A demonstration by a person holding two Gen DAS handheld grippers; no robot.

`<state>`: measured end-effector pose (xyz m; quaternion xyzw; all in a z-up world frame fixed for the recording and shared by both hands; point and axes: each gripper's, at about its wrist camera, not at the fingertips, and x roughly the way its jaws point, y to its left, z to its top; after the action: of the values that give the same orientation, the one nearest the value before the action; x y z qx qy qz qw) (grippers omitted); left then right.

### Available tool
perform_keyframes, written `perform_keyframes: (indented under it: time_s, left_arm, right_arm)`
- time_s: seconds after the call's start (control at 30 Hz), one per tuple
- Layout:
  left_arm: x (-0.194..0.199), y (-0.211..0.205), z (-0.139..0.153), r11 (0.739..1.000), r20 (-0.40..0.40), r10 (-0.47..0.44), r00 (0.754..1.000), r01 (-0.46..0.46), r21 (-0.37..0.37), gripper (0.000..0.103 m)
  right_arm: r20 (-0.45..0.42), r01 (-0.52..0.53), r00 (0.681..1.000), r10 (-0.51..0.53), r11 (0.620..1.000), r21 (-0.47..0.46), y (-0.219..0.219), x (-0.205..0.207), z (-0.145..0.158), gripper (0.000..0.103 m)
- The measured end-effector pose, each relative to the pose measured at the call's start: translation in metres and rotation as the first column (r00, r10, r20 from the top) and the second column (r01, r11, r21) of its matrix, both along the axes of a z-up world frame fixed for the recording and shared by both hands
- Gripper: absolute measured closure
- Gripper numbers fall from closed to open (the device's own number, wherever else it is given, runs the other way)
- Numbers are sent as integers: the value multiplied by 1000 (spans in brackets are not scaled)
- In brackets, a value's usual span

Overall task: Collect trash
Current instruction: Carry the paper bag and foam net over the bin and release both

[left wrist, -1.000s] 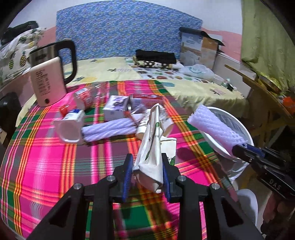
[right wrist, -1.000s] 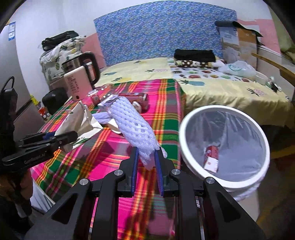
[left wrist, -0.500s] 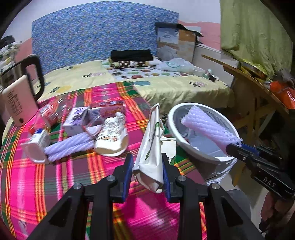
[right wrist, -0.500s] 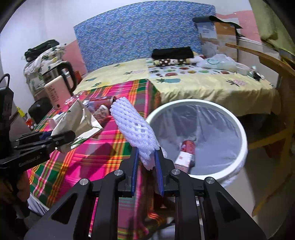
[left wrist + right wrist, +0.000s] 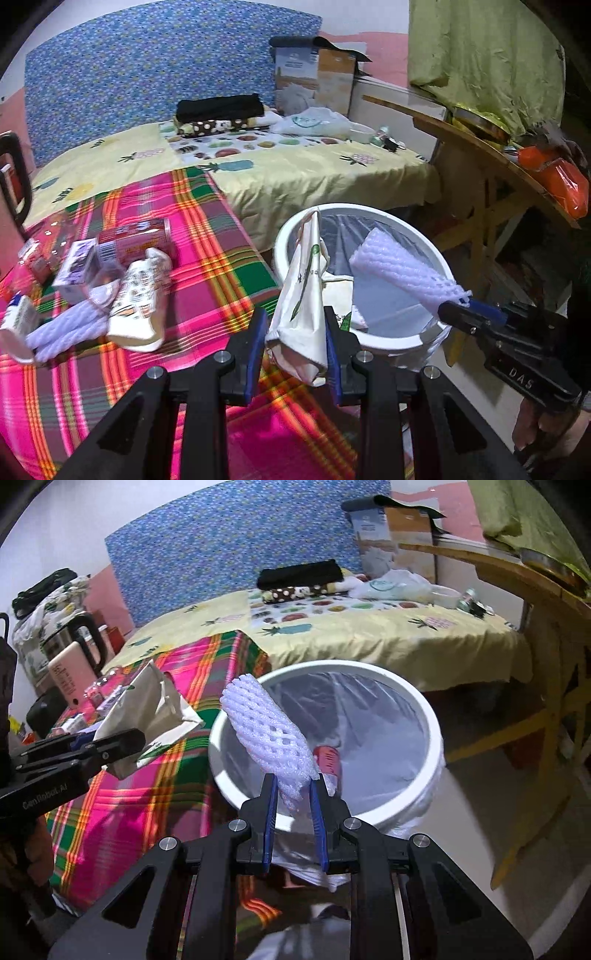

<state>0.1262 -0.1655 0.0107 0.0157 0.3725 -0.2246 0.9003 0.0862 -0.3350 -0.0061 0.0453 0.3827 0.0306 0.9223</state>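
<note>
Foam net (image 5: 267, 731): light, springy; your right gripper (image 5: 293, 805) pinches its near end, over the bin (image 5: 436, 738).
Paper bag (image 5: 304, 295): soft, crumples; left gripper (image 5: 295, 343) clamps its base, near the bin's left rim.

Bin mouth open, table side crowded

The white bin (image 5: 424, 716) gapes wide beside the checked table (image 5: 221, 266), with only a red can (image 5: 328, 757) low inside. Over its near rim, the left gripper (image 5: 295, 343) with its paper bag (image 5: 303, 295) and the right gripper (image 5: 293, 812) with its foam net (image 5: 266, 727) sit close together. A wooden table (image 5: 517, 579) blocks the right.
</note>
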Motion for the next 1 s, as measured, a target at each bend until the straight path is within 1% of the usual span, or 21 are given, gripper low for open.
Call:
perform_keyframes:
  time_s: [0.33,0.67,0.7,0.77,0.8,0.83,0.93,1.0]
  left_arm:
    - [16,-31,-12,998,-35,-65,997,65,-2,72]
    - [31,-49,-25,995,-77,-97,992,97,-2,71]
    - [31,-49,-26,995,-79,-97,992,97,-1,70]
    - [32,-49,-25,995,-77,-98,992,98,-6,61]
    - [31,-50,-24,995,-73,-98,992,98,-10,53]
    - [31,-49,-23,995,-68,-99,993,98,-14,51]
    - [30,-49,-21,995,-52,-95,994,95,-15,50]
    - [31,-47,-20,996,-54,-91,994,90,-18,50]
  right_arm:
    - [-43,50,998,-51,999,-10,-15,3,-7,84]
    - [-57,67,996,-68,998,-9,-20,7,-11,78]
    - [-59,71,996,-71,997,-6,-21,8,-11,78]
    - [-54,73,996,-72,997,0,-22,8,-11,77]
    - [-51,74,996,-74,997,0,-22,7,-11,76]
    - [-46,74,996,-73,997,1,-23,6,-10,75]
    - [-29,74,997,-74,997,4,-23,6,-8,68]
    - [-21,76,997,-76,997,11,-24,6,-6,55]
